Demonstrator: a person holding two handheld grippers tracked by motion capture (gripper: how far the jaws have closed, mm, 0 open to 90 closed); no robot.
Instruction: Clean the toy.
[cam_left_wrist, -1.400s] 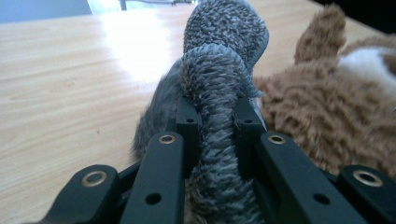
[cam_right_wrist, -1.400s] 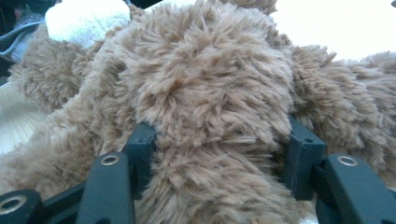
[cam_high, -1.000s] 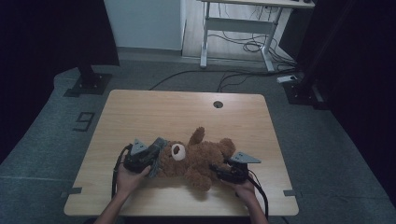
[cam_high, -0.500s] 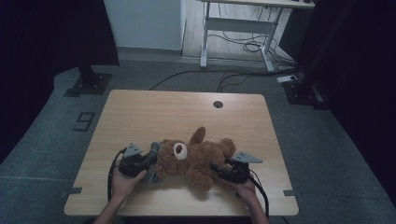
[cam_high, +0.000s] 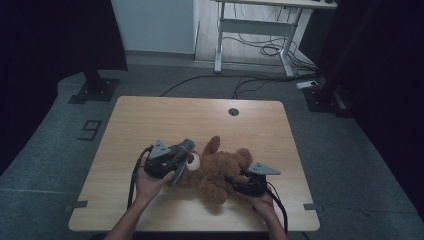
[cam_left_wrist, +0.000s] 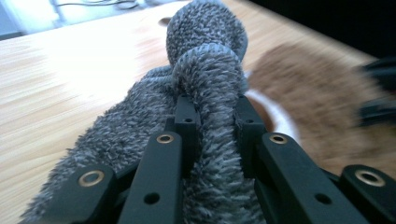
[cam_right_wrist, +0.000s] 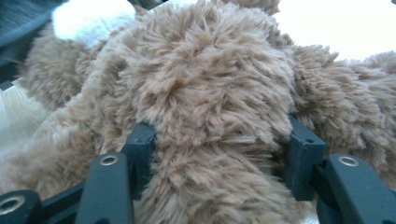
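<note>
The brown teddy bear (cam_high: 220, 170) lies on its back near the front edge of the wooden surface (cam_high: 165, 120), head toward the person's left, one ear pointing to the far side. A grey fuzzy cloth (cam_left_wrist: 205, 84), seemingly a scarf knotted at the bear's neck, sits beside the white muzzle (cam_left_wrist: 275, 114).

Left claw (cam_high: 182, 160): pressed tight on a bunched strand of the grey cloth, which is pinched between the two black jaws in the left gripper view. Right claw (cam_high: 235, 181): jaws part-spread and clamped on a thick limb of the bear (cam_right_wrist: 219, 107), fur bulging between and over the pads (cam_right_wrist: 140, 140).

Change against the earlier frames: the left hand (cam_high: 150, 182) has risen and shifted toward the bear's head, its gripper now tilted over the muzzle rather than lying beside it. The bear's head end has moved slightly to the right with it. The right hand (cam_high: 260, 202) and its grip are unchanged.

Writing: a digit "9" (cam_high: 90, 130) is marked on the grey floor left of the surface. No brand or label on the bear is legible.
</note>
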